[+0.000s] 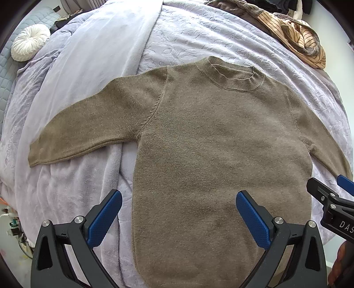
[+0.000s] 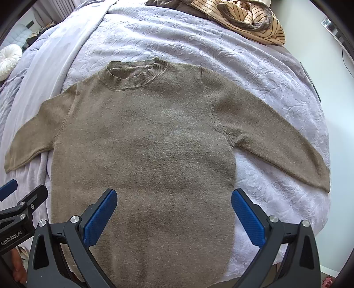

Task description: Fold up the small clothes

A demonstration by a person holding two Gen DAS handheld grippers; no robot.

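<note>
An olive-brown knit sweater [image 1: 210, 137] [image 2: 143, 144] lies flat on the bed, collar [image 1: 232, 77] [image 2: 135, 75] at the far end and both sleeves spread out to the sides. My left gripper [image 1: 179, 197] hovers open over the sweater's lower left edge, nothing between its blue pads. My right gripper [image 2: 174, 195] hovers open over the lower right part of the body, also holding nothing. The right gripper [image 1: 331, 195] shows at the right edge of the left wrist view, and the left gripper [image 2: 15, 199] shows at the left edge of the right wrist view.
A lavender embossed bedspread [image 1: 188, 37] [image 2: 254, 73] covers the bed, with a smoother lilac blanket [image 1: 93, 55] on its left. A heap of striped tan clothes [image 1: 298, 37] [image 2: 250, 20] lies at the far right. A round white cushion [image 1: 29, 42] sits at the far left.
</note>
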